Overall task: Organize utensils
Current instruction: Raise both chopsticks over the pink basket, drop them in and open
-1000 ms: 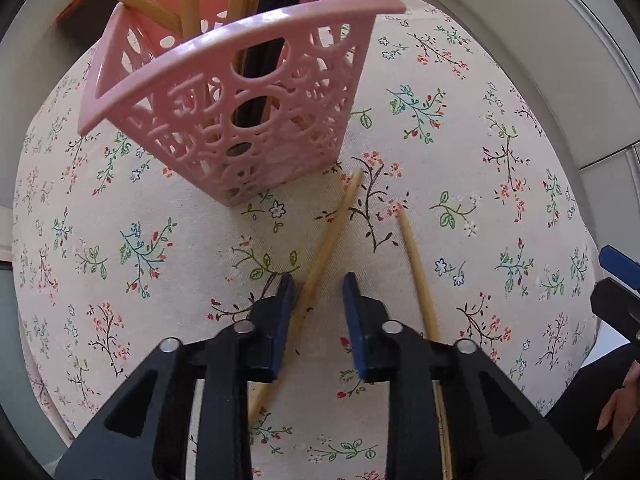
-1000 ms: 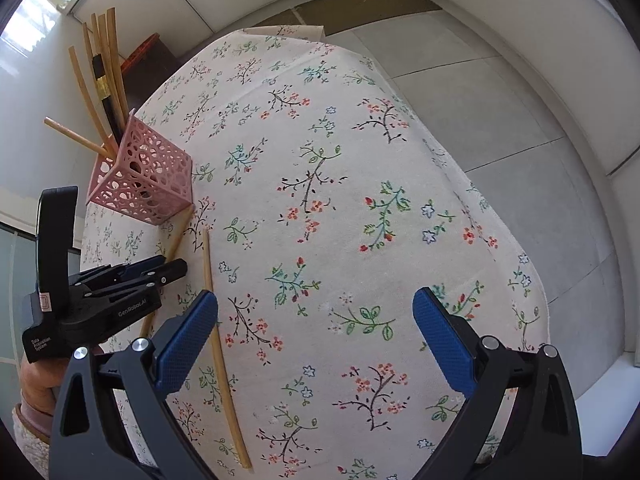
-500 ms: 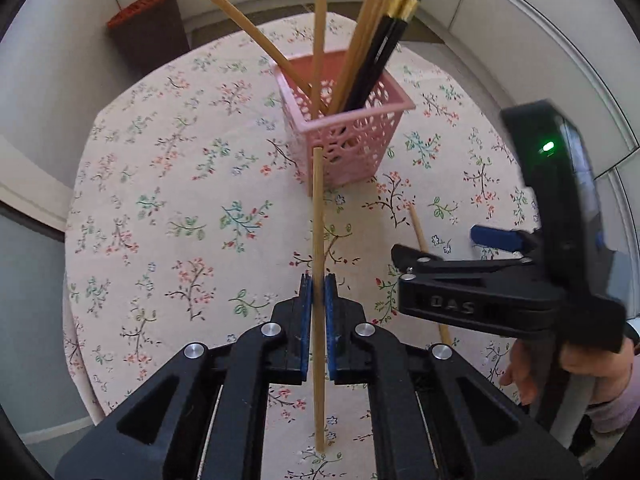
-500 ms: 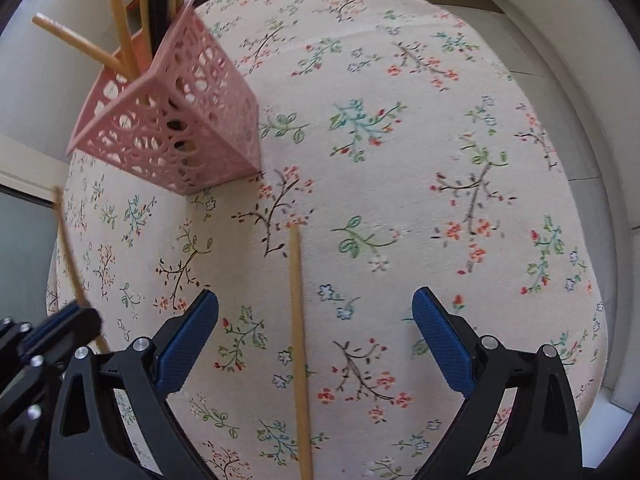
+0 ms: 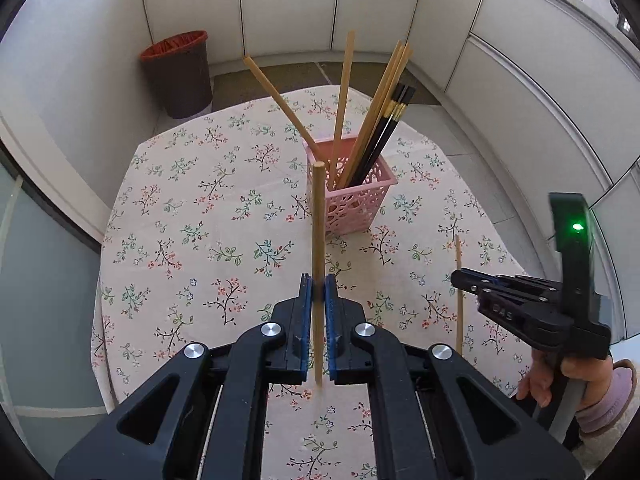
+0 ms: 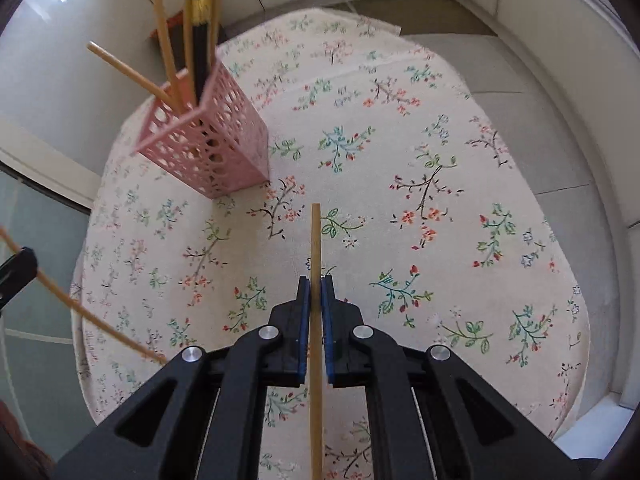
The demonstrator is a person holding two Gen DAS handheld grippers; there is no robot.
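I am clamping one bamboo chopstick (image 5: 318, 236) in my left gripper (image 5: 319, 294) and another chopstick (image 6: 315, 264) in my right gripper (image 6: 315, 294), above the desk (image 5: 180, 208), near the pink basket (image 5: 352, 204).

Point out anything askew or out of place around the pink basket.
Nothing is spilled or broken. One chopstick in the pink basket splays far out to the side, away from the rest. Each gripper, left and right, is clamped on a chopstick.
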